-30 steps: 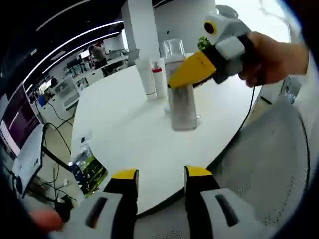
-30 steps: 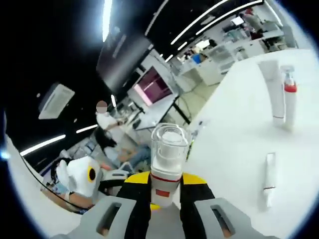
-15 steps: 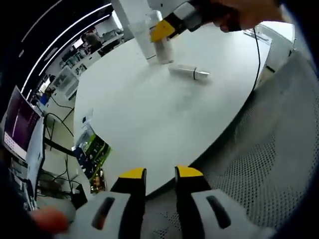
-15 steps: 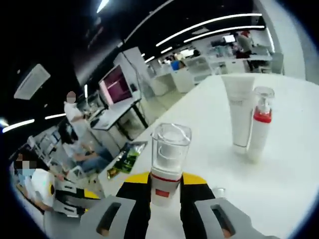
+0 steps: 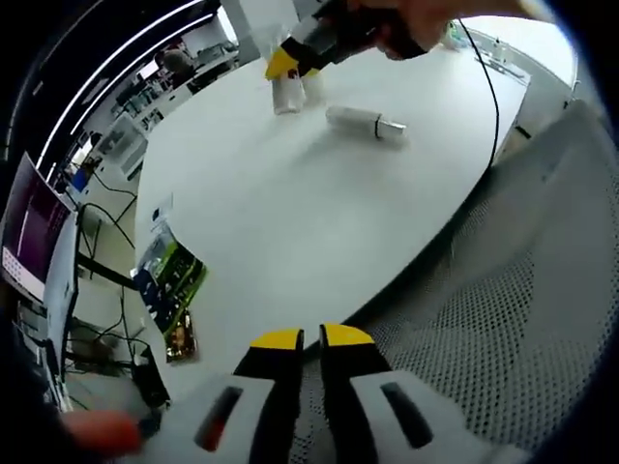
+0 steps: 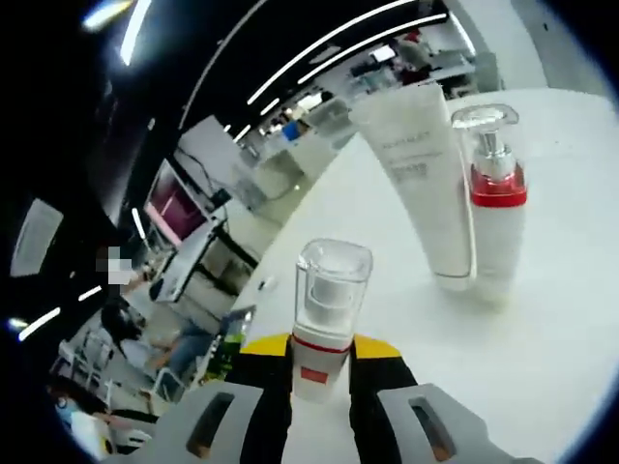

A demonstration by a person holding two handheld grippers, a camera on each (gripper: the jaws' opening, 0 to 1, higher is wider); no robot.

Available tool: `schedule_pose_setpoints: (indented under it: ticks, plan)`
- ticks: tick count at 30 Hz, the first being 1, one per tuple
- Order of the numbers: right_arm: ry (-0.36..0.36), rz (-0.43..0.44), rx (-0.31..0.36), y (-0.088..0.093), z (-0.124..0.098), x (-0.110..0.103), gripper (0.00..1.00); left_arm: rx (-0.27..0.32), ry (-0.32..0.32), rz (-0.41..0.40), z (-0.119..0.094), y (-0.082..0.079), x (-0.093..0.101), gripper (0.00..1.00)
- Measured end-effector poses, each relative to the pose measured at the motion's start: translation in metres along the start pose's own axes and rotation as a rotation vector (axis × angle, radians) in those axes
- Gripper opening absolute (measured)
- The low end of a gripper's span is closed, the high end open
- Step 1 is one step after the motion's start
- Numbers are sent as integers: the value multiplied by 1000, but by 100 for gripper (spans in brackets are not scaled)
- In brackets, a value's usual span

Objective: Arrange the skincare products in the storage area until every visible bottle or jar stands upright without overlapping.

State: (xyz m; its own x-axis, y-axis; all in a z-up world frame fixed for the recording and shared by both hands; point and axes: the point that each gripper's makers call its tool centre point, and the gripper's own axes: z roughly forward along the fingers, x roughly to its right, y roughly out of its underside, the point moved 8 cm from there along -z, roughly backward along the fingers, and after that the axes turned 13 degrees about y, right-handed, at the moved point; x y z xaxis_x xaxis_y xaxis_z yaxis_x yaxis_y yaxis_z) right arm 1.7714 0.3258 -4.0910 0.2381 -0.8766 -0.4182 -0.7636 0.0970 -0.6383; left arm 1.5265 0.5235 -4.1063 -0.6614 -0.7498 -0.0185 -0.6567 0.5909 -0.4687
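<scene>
Right gripper (image 6: pixel 319 372) clamps 1 clear-capped pump bottle (image 6: pixel 327 314) upright above white table (image 6: pixel 571 319). Just beyond: 1 white tube (image 6: pixel 426 184) beside 1 red-collared pump bottle (image 6: pixel 495 198), both standing. 1 tube (image 5: pixel 366 122) lies flat, mid-table. Left gripper (image 5: pixel 302 340): jaws nearly closed, empty, near table edge.

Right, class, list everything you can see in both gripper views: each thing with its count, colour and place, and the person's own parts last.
Pump bottle with clear cap: one, white with a red band, between the right gripper's jaws.
White tube: one, standing on its cap on the table, far side.
Red-collared pump bottle: one, white, upright right beside the tube.
Small tube: one, white, lying flat on the table.
Table: one, white, round.
Mesh chair: one, grey, at the table edge.
Left gripper: yellow tips, closed, empty.
Right gripper: yellow tips, gripping the bottle.
</scene>
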Motion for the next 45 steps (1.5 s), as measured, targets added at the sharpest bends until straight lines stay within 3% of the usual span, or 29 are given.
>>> schedule_pose_setpoints:
  ticks: [1,3,9,15,18,21,30,45]
  plan:
    - [5,3,-3,0,2,2,17,-2,0,0,0,0,0,0]
    - [86,-109,23,-3,9,12,17,-10,5,-4,1,1,0,0]
    - [239,-362,97,0,21,21,17,-9,7,-3,0,1,2,0]
    - [349,-485,223,-2,34,26,17,-17,16,0,0,2,3,0]
    - [399,-495,218,-1,32,27,17,-17,20,4,1,2,4,0]
    - [418,-539,243,-1,35,26,17,-13,22,8,1,2,5,0]
    - [454,-544,277,8,31,21,17,-21,25,5,3,3,5,0]
    - [451,-436,229,5,33,30,21,-26,25,4,3,3,5,0]
